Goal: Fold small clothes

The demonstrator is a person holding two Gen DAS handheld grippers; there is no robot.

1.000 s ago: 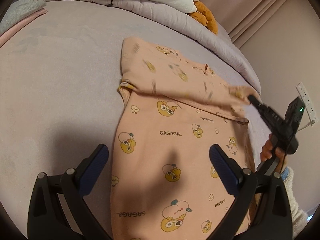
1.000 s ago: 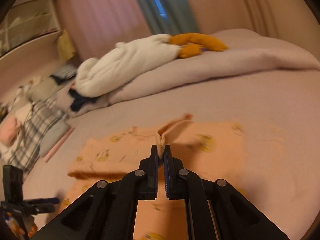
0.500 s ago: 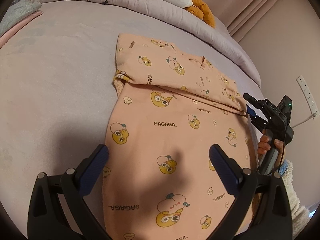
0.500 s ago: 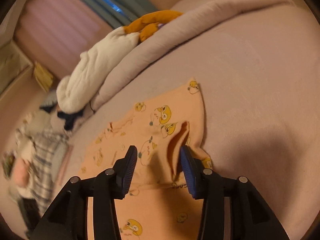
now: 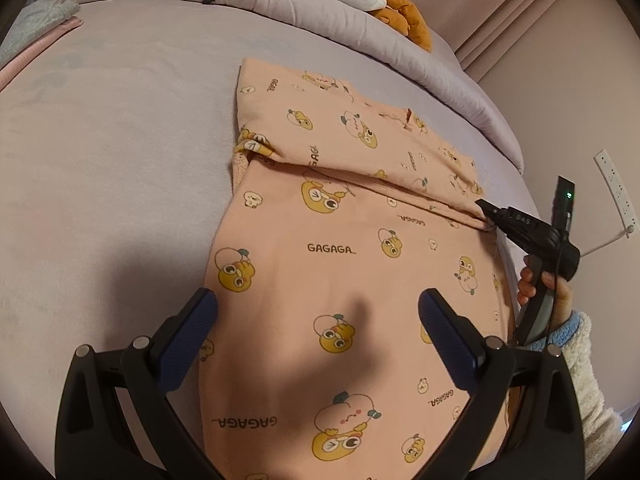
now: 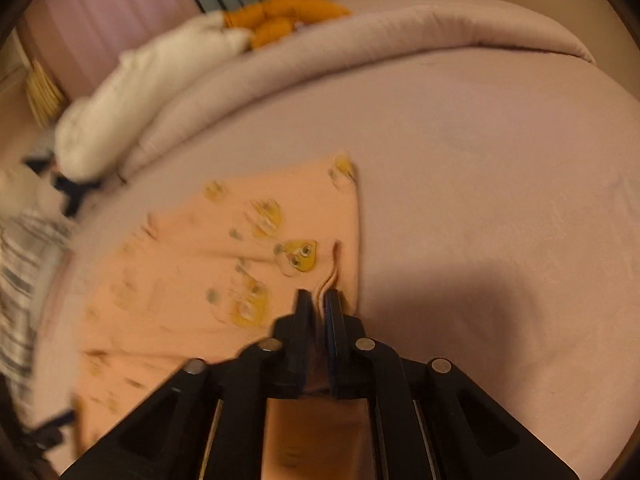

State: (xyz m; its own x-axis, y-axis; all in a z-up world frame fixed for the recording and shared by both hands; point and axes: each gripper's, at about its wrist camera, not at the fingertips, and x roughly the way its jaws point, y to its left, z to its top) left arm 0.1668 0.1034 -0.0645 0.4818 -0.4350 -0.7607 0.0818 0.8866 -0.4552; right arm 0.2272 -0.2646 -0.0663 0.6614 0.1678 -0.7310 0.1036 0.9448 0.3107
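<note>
A peach garment (image 5: 340, 248) printed with yellow cartoon figures lies flat on the lilac bed, its far part folded over toward me. My left gripper (image 5: 316, 300) hovers open over the garment's near half, with no cloth between its blue pads. My right gripper (image 5: 485, 209) sits at the garment's right edge, just below the fold line. In the right wrist view the garment (image 6: 240, 240) is blurred, and the right gripper (image 6: 320, 300) has its jaws closing on a raised ridge of the cloth, which the pads pinch.
A rolled lilac duvet (image 5: 320, 8) runs along the far side of the bed, with a white and orange plush (image 5: 404, 12) on it. Striped clothes (image 6: 24, 248) are piled at the left. A person's hand (image 5: 532, 280) holds the right gripper. A power strip (image 5: 614, 188) hangs on the wall.
The right gripper laid the folded flap down, opened, dropped lower and shut again on a ridge at the garment's right edge. The left gripper stayed put.
</note>
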